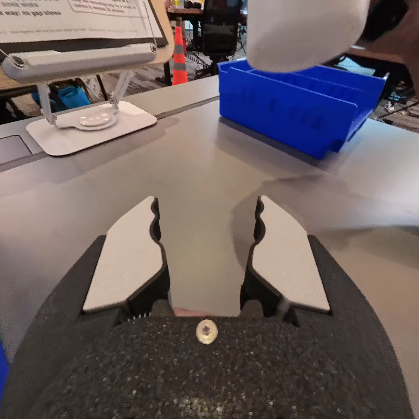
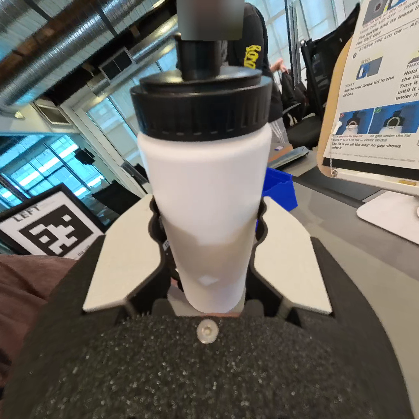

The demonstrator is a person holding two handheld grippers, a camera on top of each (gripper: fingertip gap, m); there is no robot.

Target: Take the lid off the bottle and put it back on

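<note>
Smooth white plastic bottle (image 2: 204, 192), ribbed lid (image 2: 201, 111)

Open-plan office/lab: exposed ducts (image 2: 56, 38), office chairs (image 1: 221, 27), traffic cone (image 1: 179, 59).

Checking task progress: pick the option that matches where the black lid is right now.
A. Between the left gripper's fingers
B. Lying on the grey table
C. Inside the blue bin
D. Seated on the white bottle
D: the black lid sits on top of the white bottle, which the right gripper grips by its body.
</note>
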